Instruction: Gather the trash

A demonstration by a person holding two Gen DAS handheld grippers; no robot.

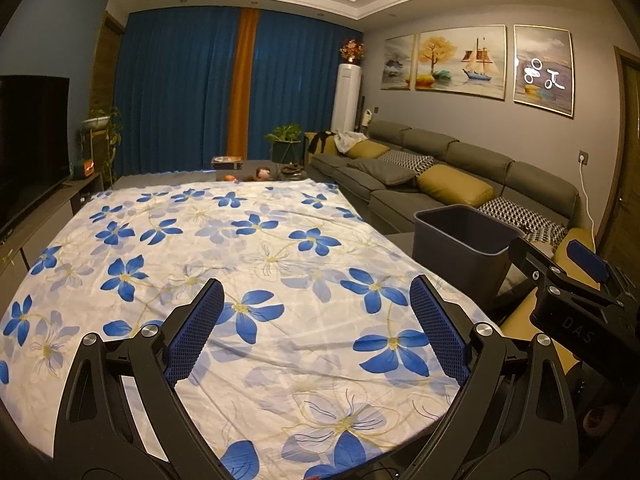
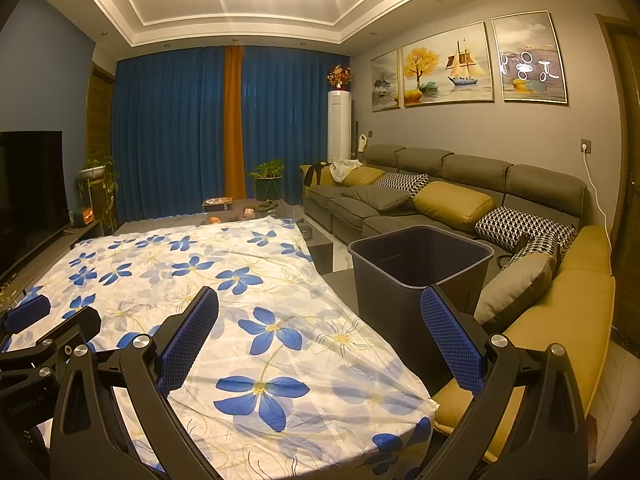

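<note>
Blue-padded fingers (image 1: 202, 332) of our left gripper (image 1: 316, 332) spreading wide over floral cloth (image 1: 256, 264), gripping nothing. We are holding right gripper (image 2: 320, 344) equally wide apart, also gripping nothing, one finger over cloth, other crossing in front of dark trash bin (image 2: 420, 276). Bin standing upright just beside cloth-covered table's right edge, between table and sofa (image 2: 460, 200); we are seeing nothing inside it. We are finding no loose trash on cloth. Small items sitting at table's far end, too small to identify.
</note>
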